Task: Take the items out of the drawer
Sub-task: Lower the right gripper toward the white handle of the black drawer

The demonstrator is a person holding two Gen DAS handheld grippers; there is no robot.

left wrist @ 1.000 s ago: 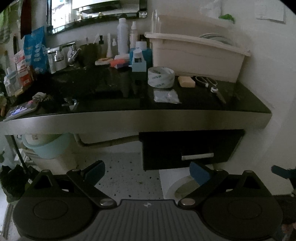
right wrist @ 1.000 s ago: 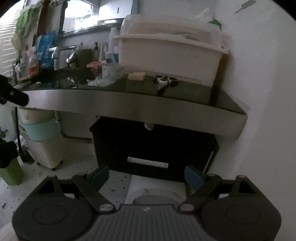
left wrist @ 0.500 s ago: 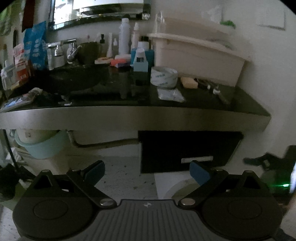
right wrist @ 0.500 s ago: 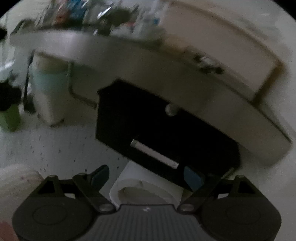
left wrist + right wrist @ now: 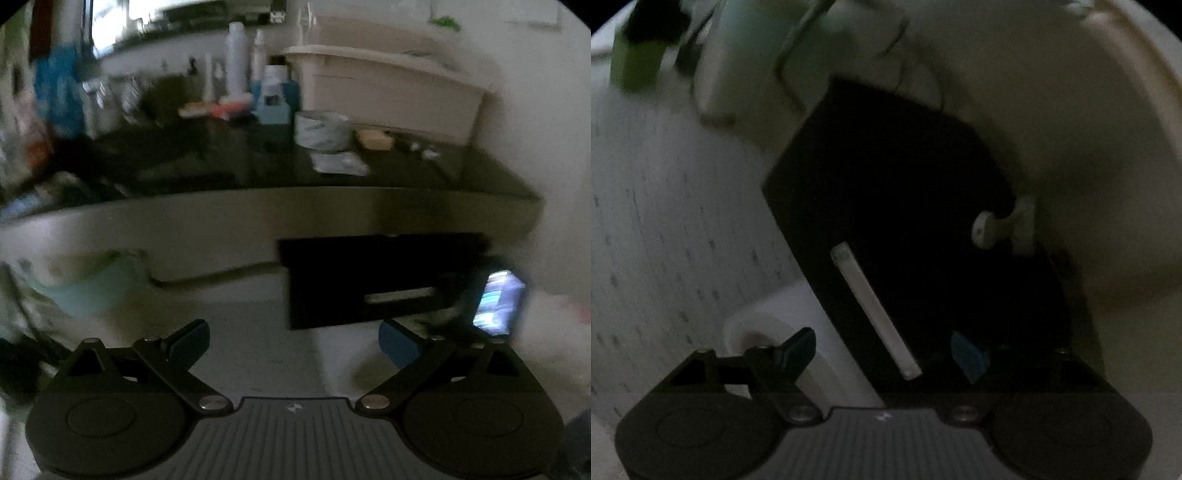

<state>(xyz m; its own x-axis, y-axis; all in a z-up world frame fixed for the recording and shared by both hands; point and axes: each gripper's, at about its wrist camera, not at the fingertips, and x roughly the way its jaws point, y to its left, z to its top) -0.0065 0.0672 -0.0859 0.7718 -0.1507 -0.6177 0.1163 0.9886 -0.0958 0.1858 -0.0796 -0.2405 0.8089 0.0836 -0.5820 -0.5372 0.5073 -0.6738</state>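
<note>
Nearest in the right wrist view, the right gripper (image 5: 882,350) has rolled over, so the whole scene leans; its blue-padded jaws have just been narrowing yet still stand apart with nothing pinched between them, and the lower end of the drawer handle (image 5: 873,312) shows in the gap just beyond the tips. That pale bar runs slantwise across the black drawer (image 5: 897,184) front, which is closed and hangs under the counter, so whatever is inside stays hidden. Beside the drawer's edge a small white knob-like fitting (image 5: 988,229) sticks out, too blurred to name. Likewise released, the left gripper (image 5: 293,338) holds its two blue pads wide apart over bare pale floor (image 5: 258,332), grasping nothing. Beyond it the same drawer appears to the right of centre, with the handle level on its front, and a bright blue-white blur at its right edge, where the other tool comes in, cannot be made out. Left of the drawer a pale green tub (image 5: 92,284) sits under the counter (image 5: 258,218), whose light front edge spans the view. Farther back on the dark top lie a small clear packet (image 5: 338,162), a roll of tape (image 5: 321,127), a tan block (image 5: 373,138), bottles (image 5: 236,59) and a large cream bin (image 5: 388,96) against the wall.
</note>
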